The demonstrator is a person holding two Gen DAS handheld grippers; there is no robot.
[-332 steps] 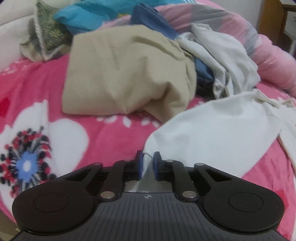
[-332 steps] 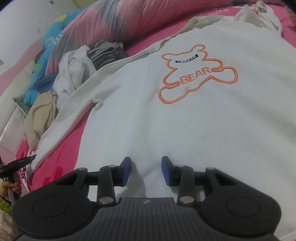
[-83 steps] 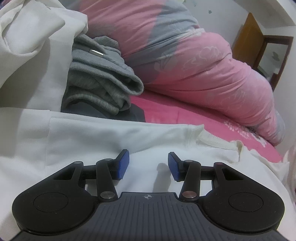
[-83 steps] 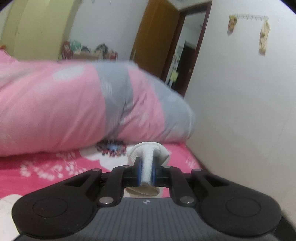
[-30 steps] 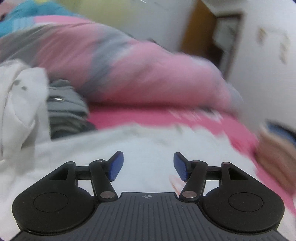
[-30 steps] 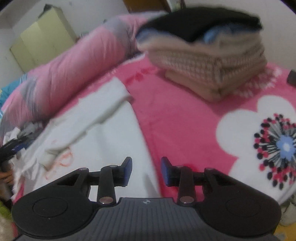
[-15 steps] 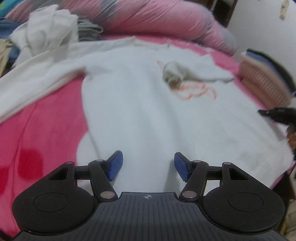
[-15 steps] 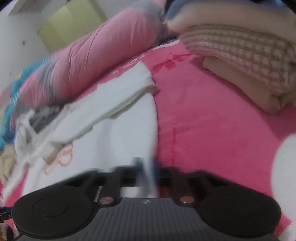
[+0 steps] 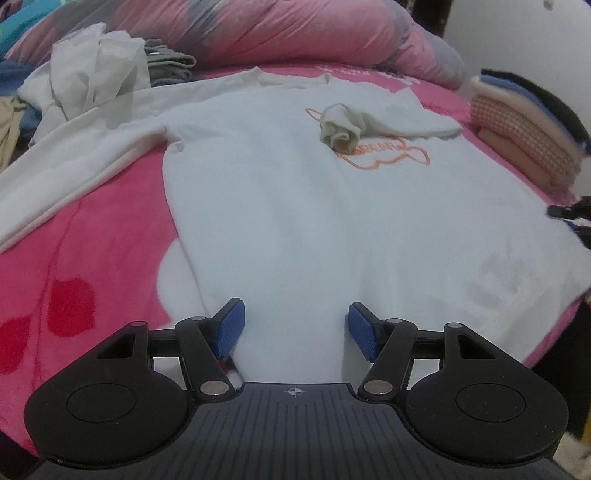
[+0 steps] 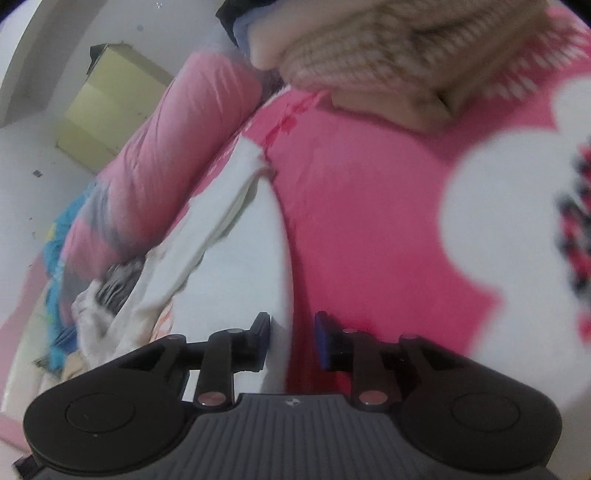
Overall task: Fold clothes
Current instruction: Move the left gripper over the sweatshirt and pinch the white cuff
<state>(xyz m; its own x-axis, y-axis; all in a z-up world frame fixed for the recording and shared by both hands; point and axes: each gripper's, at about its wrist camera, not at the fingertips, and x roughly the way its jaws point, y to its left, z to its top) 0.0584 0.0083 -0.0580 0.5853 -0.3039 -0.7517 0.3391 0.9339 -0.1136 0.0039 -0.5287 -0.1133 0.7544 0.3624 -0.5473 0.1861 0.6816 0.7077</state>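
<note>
A white sweatshirt [image 9: 314, 206] with an orange bear outline lies face up on the pink flowered bedspread [image 9: 92, 258]. Its right sleeve is folded across the chest, cuff [image 9: 343, 129] bunched on the print; the other sleeve [image 9: 74, 158] stretches out to the left. My left gripper [image 9: 295, 325] hovers over the bottom hem, jaws opening, pads clear of the cloth. In the right wrist view my right gripper [image 10: 291, 336] straddles the sweatshirt's side edge [image 10: 273, 240]. Its jaws are opening and the pads do not press the fabric. Its tip [image 9: 572, 218] shows at the left wrist view's right edge.
A stack of folded clothes [image 9: 524, 125] sits at the sweatshirt's right, looming close in the right wrist view [image 10: 388, 55]. Unfolded garments [image 9: 92, 74] are heaped at the far left. A rolled pink and grey duvet [image 9: 277, 33] runs along the back.
My left gripper swung back from the collar end to the hem, then held still. My right gripper shut half a second ago, has since parted again, and has rolled and dropped to the side edge.
</note>
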